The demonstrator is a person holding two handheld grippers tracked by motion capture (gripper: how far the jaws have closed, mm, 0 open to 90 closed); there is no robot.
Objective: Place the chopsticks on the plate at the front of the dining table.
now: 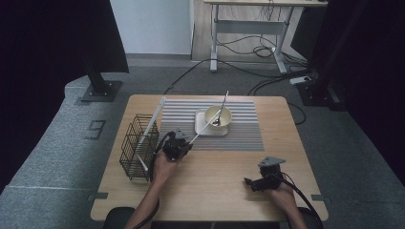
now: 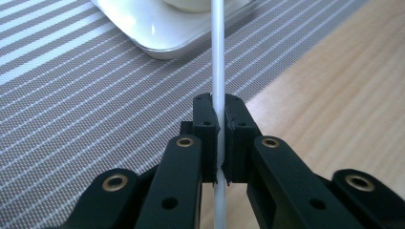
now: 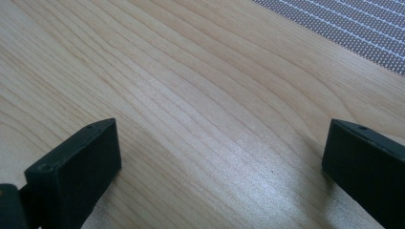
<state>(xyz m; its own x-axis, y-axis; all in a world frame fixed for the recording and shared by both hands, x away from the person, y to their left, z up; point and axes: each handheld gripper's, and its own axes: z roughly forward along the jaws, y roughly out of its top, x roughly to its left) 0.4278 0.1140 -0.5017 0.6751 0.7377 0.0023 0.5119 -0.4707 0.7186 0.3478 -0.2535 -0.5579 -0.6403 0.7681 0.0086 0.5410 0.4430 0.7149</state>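
My left gripper (image 1: 187,145) is shut on a long thin white stick (image 1: 208,119), which slants up and to the right over a cream bowl (image 1: 224,113). The bowl stands on a white square plate (image 1: 201,128) on a striped placemat (image 1: 243,133). Something small and dark lies in the bowl. In the left gripper view the jaws (image 2: 221,121) pinch the stick (image 2: 218,57) above the mat's edge, with the plate (image 2: 157,33) ahead. My right gripper (image 1: 248,182) rests low over bare wood at the front right, open with nothing between its jaws (image 3: 222,157).
A black wire basket (image 1: 136,152) stands at the table's left, with another long white stick (image 1: 154,119) leaning out of it. The wooden tabletop (image 1: 215,191) stretches between the two hands. A desk and cables lie on the floor beyond the table.
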